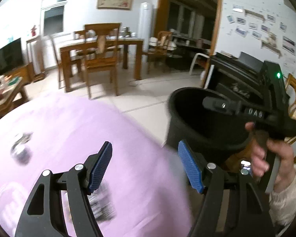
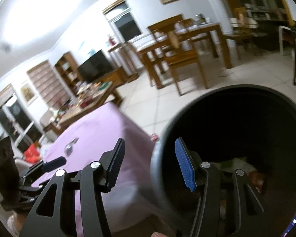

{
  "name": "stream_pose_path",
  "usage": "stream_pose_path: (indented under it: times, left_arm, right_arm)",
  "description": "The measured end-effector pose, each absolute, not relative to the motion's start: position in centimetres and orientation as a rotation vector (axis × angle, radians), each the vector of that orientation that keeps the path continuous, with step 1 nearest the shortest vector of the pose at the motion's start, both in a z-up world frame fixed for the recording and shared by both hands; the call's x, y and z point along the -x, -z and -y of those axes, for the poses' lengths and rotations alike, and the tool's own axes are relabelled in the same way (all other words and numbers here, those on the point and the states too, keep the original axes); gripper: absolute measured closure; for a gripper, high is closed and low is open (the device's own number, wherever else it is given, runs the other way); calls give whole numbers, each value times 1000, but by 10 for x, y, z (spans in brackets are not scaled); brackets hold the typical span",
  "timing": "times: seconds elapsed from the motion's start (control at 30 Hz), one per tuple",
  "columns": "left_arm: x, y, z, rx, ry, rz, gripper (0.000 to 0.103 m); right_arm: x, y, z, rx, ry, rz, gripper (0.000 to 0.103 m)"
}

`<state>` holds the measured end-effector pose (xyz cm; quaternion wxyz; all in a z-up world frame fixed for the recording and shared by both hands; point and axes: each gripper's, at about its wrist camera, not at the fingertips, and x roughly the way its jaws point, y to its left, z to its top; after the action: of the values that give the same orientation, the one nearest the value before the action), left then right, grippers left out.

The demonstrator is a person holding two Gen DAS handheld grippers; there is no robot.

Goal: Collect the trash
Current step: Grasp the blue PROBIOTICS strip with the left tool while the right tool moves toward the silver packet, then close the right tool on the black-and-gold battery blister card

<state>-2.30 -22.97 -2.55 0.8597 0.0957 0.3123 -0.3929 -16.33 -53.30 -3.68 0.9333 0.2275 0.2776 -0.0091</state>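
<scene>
Bin (image 2: 236, 130) stands upright, mouth up; both tongs, left (image 1: 145, 165) and right (image 2: 150, 164), spread empty; blurred litter (image 1: 21, 148) probably on cloth.

Left wrist view: looking down over purple table (image 1: 69, 138) toward dining set; right wrist view: close above black bin (image 2: 236, 138); both shared

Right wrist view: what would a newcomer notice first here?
The round black plastic bin fills the lower right, its dark mouth wide open, with some trash at the bottom. Left of it lies the lilac cloth-covered table. The right hand-held gripper is open and empty in front.
</scene>
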Motion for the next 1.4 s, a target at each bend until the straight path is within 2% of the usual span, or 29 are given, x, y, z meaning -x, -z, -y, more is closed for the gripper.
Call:
stream_pose_path:
  times: [0.23,0.3,0.43,0.47,0.63,0.73,0.77,0.97,1.03,1.1,1.13,1.4]
  left_arm:
    - [12,41,133,-298,685,-736,34]
    - [9,46,114,-343,658,-763,34]
    - [1,62,95,-450,619,-829,35]
    - [0,64,93,-456,622,-840,41]
    - [-12,67,91,-438,659,-874,51]
    - [-22,67,86,-393,663,-883,73]
    - [-27,67,84,-392,640,-878,84]
    - [-41,69,66,-267,635,-903,85]
    - [-45,69,58,-218,633,-910,85]
    - [-47,66,53,-181,639,-906,85]
    - [-48,66,52,-173,638,-903,85]
    - [-45,67,50,-177,624,-904,85]
  right_arm:
    - [110,31,439,-321,-182,-671,50]
    - [93,31,407,-267,-240,-702,42]
    - [59,30,352,-178,-324,-748,41]
    - [51,29,339,-152,-340,-756,41]
    - [0,27,268,-37,-412,-793,39]
    - [-31,31,236,29,-427,-819,37]
    - [-42,34,224,56,-427,-827,37]
    - [-98,57,176,154,-413,-874,37]
    - [-113,66,166,164,-404,-894,44]
    - [-122,75,162,169,-404,-914,58]
    - [-127,78,158,175,-401,-924,61]
    - [-139,87,160,132,-427,-936,61]
